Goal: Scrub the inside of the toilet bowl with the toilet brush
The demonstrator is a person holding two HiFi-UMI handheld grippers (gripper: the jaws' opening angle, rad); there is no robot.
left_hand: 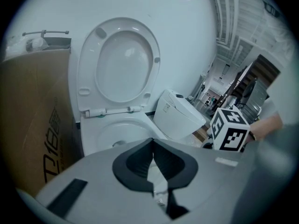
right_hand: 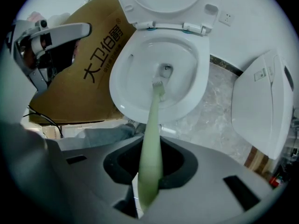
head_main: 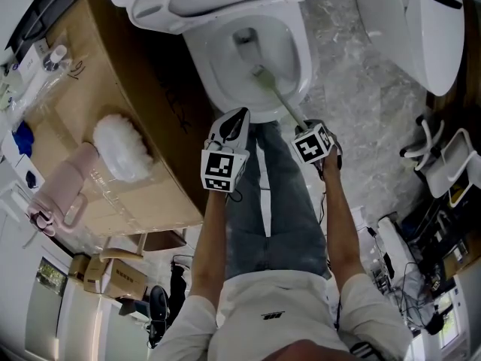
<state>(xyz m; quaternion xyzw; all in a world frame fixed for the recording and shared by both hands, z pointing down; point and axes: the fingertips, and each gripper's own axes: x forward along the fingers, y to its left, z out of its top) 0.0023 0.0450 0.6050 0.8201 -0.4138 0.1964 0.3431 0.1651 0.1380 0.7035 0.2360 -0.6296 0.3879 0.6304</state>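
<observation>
A white toilet bowl (head_main: 225, 66) (right_hand: 131, 92) stands with its seat and lid (left_hand: 122, 64) raised. The pale green toilet brush (right_hand: 152, 134) (head_main: 276, 92) reaches down into the bowl, its head near the drain hole. My right gripper (right_hand: 150, 171) (head_main: 316, 143) is shut on the brush handle, in front of the bowl's front rim. My left gripper (left_hand: 153, 164) (head_main: 229, 130) hovers just left of it at the rim, shut with nothing between its jaws.
A large brown cardboard box (head_main: 135, 119) (right_hand: 88, 73) stands against the toilet's left side, with a white fluffy thing (head_main: 120, 147) and a pink item (head_main: 64, 190) on it. A second white toilet (head_main: 413, 21) (right_hand: 261, 111) sits to the right on the marble floor.
</observation>
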